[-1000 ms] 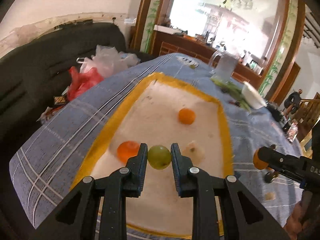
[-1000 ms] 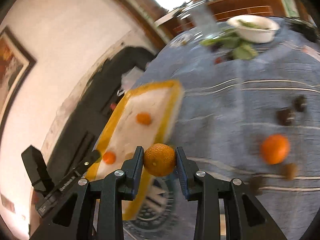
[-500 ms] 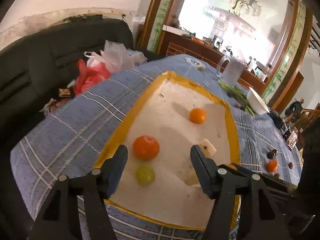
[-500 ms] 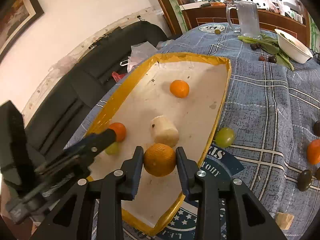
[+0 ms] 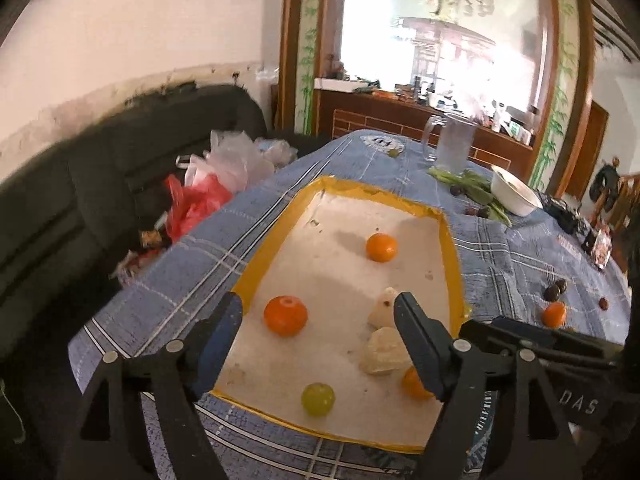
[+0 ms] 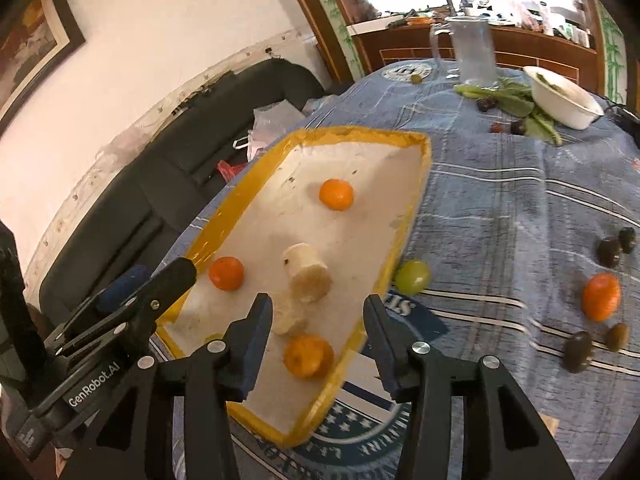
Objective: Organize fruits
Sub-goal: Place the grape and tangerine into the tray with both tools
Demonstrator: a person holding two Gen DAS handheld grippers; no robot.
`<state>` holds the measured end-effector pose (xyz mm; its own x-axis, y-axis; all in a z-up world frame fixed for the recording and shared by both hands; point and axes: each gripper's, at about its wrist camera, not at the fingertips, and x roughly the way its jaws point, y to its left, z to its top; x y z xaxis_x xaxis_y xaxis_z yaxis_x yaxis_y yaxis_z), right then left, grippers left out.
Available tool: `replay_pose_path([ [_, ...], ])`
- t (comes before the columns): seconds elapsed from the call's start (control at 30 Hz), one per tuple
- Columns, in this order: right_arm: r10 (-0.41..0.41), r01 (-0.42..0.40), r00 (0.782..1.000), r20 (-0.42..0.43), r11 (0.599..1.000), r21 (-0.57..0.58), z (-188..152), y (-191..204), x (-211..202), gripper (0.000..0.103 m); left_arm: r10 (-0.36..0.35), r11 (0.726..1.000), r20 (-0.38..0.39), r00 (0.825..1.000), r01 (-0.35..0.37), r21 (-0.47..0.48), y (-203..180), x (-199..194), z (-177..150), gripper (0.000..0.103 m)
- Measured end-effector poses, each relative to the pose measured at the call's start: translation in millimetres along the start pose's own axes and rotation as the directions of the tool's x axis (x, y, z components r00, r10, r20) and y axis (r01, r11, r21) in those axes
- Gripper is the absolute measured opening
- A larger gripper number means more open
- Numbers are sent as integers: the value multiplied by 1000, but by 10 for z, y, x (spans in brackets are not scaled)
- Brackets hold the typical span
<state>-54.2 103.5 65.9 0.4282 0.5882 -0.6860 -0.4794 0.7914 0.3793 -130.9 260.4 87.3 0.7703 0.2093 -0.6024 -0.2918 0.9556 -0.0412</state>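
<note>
A yellow-rimmed white tray (image 5: 276, 236) (image 6: 416, 184) lies on the blue checked tablecloth. It holds three oranges (image 5: 285, 315) (image 5: 381, 247) (image 6: 308, 356), a green grape (image 5: 317, 399) and two pale banana pieces (image 6: 307, 272) (image 5: 383, 351). My left gripper (image 5: 318, 322) is open and empty above the tray's near end. My right gripper (image 6: 318, 320) is open just above the orange at the tray's near edge. Outside the tray lie another green grape (image 6: 413, 277), an orange (image 6: 601, 295) and several dark fruits (image 6: 609, 251).
A glass jug (image 6: 472, 52), a white bowl (image 6: 564, 98) and green leaves (image 6: 516, 100) stand at the far side of the table. A dark sofa (image 5: 80, 184) with plastic bags (image 5: 208, 188) is on the left.
My left gripper opened, dropped the green grape in the tray and pulled back. My right gripper carried its orange over the tray, opened and let it go.
</note>
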Motion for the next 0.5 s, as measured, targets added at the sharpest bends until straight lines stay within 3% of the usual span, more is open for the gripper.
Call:
replay_pose_path([
  [0.23,-51,50,998,33,998,29,-31,-292,-312,53,-4,994,24,1000,1,105,-331,-121,-1,82],
  [0.5,-110,103,991,77,991,80,-78,-726,-669,55,-22,987,11,1000,20,158,-614,-144,-31,82],
])
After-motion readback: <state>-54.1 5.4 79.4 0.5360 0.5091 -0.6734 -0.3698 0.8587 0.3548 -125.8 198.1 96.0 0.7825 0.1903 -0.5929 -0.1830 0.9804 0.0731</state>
